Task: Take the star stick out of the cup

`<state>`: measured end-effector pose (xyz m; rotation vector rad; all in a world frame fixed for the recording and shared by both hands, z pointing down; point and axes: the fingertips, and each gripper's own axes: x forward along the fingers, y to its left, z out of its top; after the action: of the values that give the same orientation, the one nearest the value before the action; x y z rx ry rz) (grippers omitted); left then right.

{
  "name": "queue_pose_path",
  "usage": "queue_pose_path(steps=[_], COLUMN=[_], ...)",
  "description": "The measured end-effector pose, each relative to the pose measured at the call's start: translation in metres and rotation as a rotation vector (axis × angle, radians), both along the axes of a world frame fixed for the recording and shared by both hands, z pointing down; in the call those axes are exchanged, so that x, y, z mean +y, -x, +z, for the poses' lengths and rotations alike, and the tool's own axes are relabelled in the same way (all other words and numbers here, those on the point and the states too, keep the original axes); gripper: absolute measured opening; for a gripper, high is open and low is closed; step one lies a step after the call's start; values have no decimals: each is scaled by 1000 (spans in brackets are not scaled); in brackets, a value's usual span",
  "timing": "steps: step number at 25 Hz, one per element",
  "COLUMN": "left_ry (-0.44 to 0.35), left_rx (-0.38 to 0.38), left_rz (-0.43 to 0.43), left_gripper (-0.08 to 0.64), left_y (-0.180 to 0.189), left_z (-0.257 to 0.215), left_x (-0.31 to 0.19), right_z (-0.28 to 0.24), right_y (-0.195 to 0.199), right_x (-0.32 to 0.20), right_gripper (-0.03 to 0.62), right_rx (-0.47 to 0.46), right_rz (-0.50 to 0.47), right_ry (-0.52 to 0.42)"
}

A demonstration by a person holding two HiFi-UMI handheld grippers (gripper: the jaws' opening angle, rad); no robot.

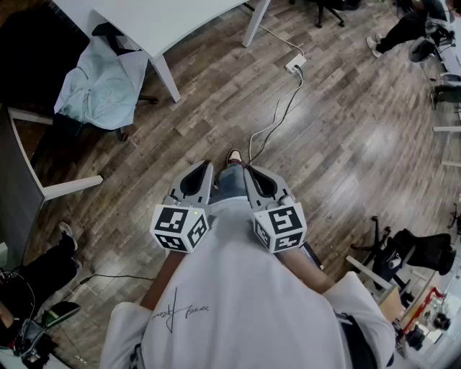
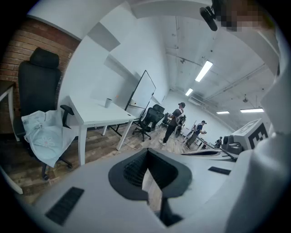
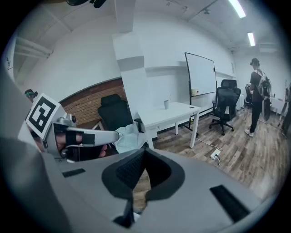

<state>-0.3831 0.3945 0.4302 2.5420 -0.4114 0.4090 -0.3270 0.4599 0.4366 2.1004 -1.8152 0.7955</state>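
closed, empty left gripper [image 1: 205, 166] beside closed, empty right gripper [image 1: 249, 170]

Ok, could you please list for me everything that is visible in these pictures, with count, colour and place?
table: one, white, upper left of the head view
cup: one, pale, on that table
star stick: none visible
desk chair: one, black, beside the table
cloth: one, light blue, draped over that chair
power strip: one, white, on the floor past the table
floor: one, brown wood, everywhere below
whiteboard: one, white, by the far wall
standing person: one, dark clothes, near the whiteboard
shirt: one, white, on the person holding the tongs
left tongs: one, grey, closed, empty, at the waist
right tongs: one, grey, closed, empty, at the waist
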Motion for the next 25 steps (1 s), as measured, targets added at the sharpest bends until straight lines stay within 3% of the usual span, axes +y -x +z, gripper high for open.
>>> queue_pose_path(steps=[15,25], left_ry=[14,-13], left_rx=[-2,-33], left_rz=[60,68], left_gripper=[-3,-3], left_y=[-17,-72], left_z=[1,3], left_x=[-14,-56], right_z=[9,7], right_y=[-8,-73], right_x=[-13,-53], right_gripper=[9,9], right_rx=[-49,-78], right_rz=[27,75], right_ry=[23,-7])
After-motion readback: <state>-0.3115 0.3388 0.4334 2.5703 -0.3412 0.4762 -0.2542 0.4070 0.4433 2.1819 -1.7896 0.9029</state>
